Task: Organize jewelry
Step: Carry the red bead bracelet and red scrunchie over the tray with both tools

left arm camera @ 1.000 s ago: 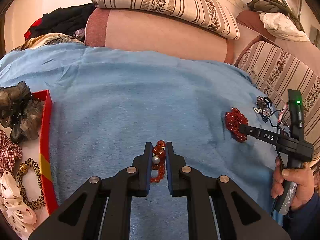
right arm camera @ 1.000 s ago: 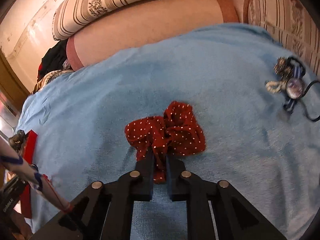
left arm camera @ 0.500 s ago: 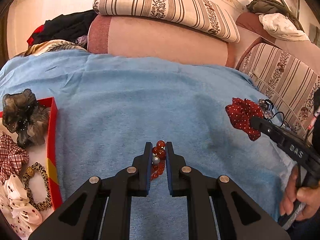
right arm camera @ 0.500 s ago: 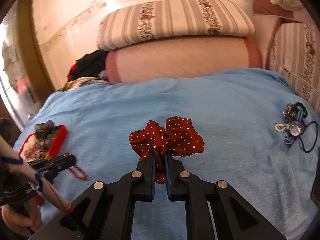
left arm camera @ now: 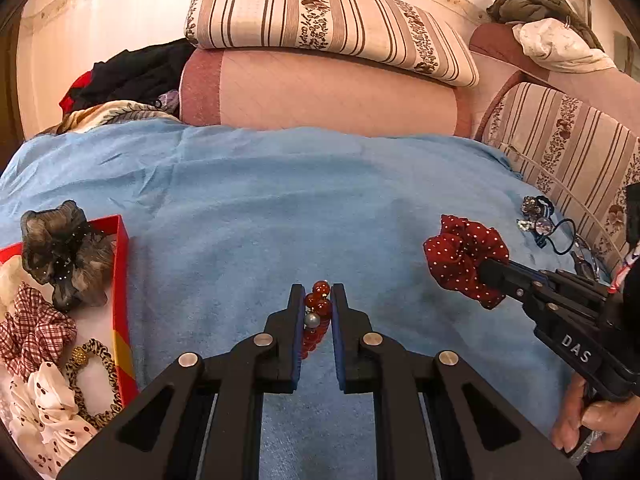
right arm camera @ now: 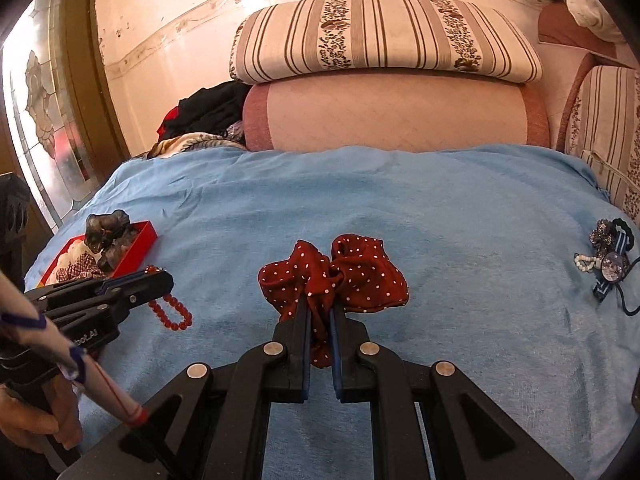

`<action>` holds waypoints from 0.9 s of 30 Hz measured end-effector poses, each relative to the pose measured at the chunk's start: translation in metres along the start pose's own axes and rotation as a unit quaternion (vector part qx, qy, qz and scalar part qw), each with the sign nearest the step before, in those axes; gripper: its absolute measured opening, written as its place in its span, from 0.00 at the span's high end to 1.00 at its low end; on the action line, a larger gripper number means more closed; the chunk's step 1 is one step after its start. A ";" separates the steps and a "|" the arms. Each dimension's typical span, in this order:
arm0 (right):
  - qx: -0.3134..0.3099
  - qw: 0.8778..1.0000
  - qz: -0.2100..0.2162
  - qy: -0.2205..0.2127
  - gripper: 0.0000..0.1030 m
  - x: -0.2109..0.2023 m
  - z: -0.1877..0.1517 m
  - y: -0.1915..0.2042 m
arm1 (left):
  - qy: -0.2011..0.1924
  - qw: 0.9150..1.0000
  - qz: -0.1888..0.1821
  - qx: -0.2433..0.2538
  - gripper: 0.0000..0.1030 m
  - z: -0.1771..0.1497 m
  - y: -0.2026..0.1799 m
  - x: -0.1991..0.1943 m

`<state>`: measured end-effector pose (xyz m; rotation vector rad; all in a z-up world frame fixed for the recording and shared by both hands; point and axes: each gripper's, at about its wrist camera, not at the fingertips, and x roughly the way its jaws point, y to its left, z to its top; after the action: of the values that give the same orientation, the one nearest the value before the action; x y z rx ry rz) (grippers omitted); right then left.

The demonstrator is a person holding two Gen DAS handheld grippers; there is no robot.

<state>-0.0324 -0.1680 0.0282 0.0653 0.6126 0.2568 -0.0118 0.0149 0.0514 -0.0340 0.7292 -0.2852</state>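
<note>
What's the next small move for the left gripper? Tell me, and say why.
Probably carry the left gripper toward the red tray on its left. Its fingers are shut on the red bead bracelet, which hangs off the blue blanket, and the tray already holds scrunchies. The right gripper holds the red dotted scrunchie.

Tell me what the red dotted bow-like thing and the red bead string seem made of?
The red dotted scrunchie looks like thin matte woven cloth: it gathers in soft ruffles and droops in the gripper. The bead bracelet looks like glass or polished plastic: its round beads are glossy and slightly see-through. I cannot tell which.
</note>
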 end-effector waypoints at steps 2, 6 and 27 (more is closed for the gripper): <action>-0.005 1.000 0.002 -0.002 0.92 -0.001 0.000 0.002 | 0.000 1.000 0.012 0.002 0.88 0.000 -0.001 0.002; -0.011 1.000 0.010 -0.001 0.92 0.000 0.000 0.006 | 0.004 1.000 0.022 0.005 0.88 -0.002 0.000 0.004; -0.033 0.999 0.010 -0.005 0.92 -0.010 -0.002 0.022 | -0.026 0.999 0.032 0.017 0.88 -0.001 -0.005 -0.021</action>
<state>-0.0463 -0.1496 0.0348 0.0099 0.5925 0.2963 -0.0288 0.0161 0.0651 0.0152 0.6716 -0.2343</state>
